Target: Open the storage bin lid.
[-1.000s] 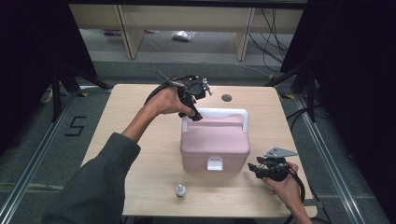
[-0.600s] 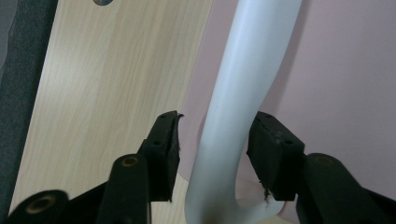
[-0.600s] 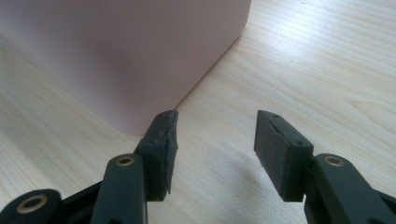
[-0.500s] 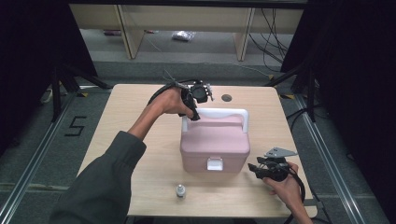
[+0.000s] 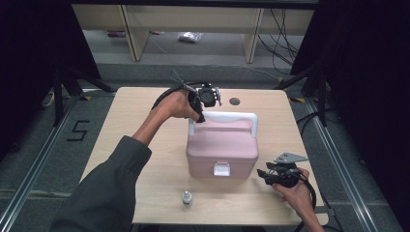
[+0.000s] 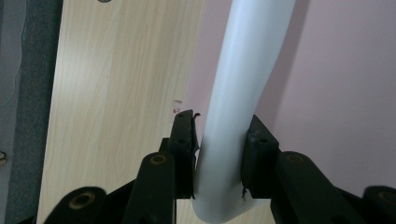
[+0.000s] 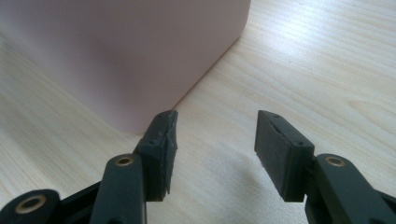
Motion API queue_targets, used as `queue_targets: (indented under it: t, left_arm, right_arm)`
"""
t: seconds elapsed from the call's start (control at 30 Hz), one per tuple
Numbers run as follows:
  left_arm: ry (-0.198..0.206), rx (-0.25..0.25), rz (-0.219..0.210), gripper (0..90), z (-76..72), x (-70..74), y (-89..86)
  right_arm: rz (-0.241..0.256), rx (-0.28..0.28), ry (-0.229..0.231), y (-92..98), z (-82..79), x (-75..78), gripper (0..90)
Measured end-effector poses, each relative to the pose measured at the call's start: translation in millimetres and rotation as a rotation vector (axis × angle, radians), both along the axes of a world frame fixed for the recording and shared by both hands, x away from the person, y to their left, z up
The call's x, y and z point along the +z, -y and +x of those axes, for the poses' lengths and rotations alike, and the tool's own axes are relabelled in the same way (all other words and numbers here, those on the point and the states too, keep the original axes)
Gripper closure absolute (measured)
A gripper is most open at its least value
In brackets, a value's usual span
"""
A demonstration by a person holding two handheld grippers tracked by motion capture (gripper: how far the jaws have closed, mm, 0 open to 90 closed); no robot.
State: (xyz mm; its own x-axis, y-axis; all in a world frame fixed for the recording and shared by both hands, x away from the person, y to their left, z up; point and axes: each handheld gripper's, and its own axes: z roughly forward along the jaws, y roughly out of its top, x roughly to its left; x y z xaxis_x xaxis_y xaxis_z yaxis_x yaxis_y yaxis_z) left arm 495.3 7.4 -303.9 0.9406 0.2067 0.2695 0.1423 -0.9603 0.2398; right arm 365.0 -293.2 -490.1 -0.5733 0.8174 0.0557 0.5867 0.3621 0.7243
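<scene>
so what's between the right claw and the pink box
Only bare table: the right gripper view shows the open right claw apart from the pink box.

The one readable mark is a black numeral "5" [image 5: 80,130], painted on the grey floor [image 5: 34,159] at the middle left of the high view's frame, just beside the table's [image 5: 140,104] left edge. Nothing legible stands on anything else in the pictures.
</scene>
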Motion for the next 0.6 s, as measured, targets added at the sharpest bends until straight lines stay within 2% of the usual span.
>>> queue_targets:
  t: [0.03, 0.1, 0.2, 0.23, 0.3, 0.33, 0.37, 0.4, 0.43, 0.5, 0.53, 0.6]
  left_arm:
    - [0.001, -0.006, 0.004, 69.2, -0.5, 1.1, 0.2]
    - [0.011, -0.011, 0.004, 69.4, -1.7, 4.6, 0.1]
    - [0.016, -0.004, -0.006, 69.3, -1.7, 8.4, -0.6]
    - [0.02, -0.004, -0.011, 69.3, -0.5, 10.6, -1.1]
    - [0.015, 0.0, -0.02, 69.1, 1.0, 12.5, -2.4]
    - [0.013, 0.001, -0.027, 69.0, 1.7, 13.2, -3.1]
    - [0.013, 0.002, -0.034, 69.0, 2.9, 14.5, -3.9]
    - [0.013, 0.002, -0.034, 69.0, 2.9, 14.5, -3.9]
    - [0.016, 0.001, -0.034, 69.0, 3.7, 15.3, -4.0]
    - [0.016, 0.006, -0.038, 68.8, 5.1, 17.5, -3.8]
    - [0.017, 0.007, -0.037, 68.8, 5.4, 18.3, -3.5]
    - [0.018, 0.011, -0.038, 68.8, 5.9, 19.2, -3.4]
  right_arm:
    - [0.0, 0.0, 0.0, 0.0, 0.0, 0.0, 49.6]
    - [-0.023, -0.006, 0.03, 1.9, 0.5, 1.1, 49.6]
    - [0.0, -0.021, 0.022, 3.2, -0.9, 4.8, 50.0]
    - [0.023, -0.031, 0.009, 2.2, -1.8, 5.2, 50.1]
    - [0.05, -0.035, 0.011, 3.1, -2.0, 8.0, 50.3]
    - [0.039, -0.022, 0.06, 6.7, -2.1, 14.8, 52.9]
    - [0.051, -0.012, 0.076, 6.7, -2.3, 17.3, 54.2]
    - [0.051, -0.012, 0.076, 6.7, -2.3, 17.3, 54.2]
    - [0.078, -0.004, 0.101, 7.1, -5.0, 26.7, 62.6]
    - [0.099, -0.016, 0.117, 6.8, -10.2, 36.2, 68.5]
    - [0.102, -0.001, 0.135, 8.2, -10.4, 39.7, 71.8]
    - [0.109, -0.007, 0.148, 7.6, -12.6, 43.2, 74.4]
